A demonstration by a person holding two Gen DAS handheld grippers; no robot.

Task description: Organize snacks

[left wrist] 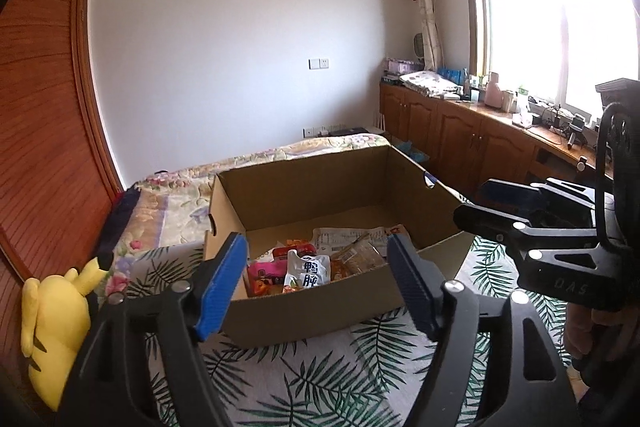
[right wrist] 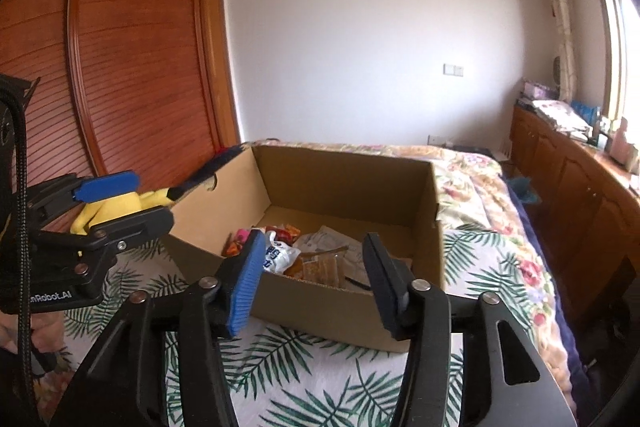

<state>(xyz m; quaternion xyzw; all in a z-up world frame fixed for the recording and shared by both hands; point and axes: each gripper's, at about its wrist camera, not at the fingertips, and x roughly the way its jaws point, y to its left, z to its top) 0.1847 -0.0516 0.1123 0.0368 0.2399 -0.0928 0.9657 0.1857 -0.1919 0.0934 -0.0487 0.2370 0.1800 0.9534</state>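
Ribbed blue-padded tongs (left wrist: 316,287) before square cardboard box (left wrist: 304,311), crinkly snack packets (left wrist: 306,269).

Hidden and cut-off parts around the cardboard box (left wrist: 320,311)

The box's near wall hides the lower parts of the snack packets (left wrist: 308,267) inside it; the left gripper's blue pad (left wrist: 222,287) covers its near left corner. Left of the box, the yellow plush toy (left wrist: 56,311) is half hidden behind the gripper frame. Small items on the wooden counter (left wrist: 500,115) beyond the box are too small to tell.
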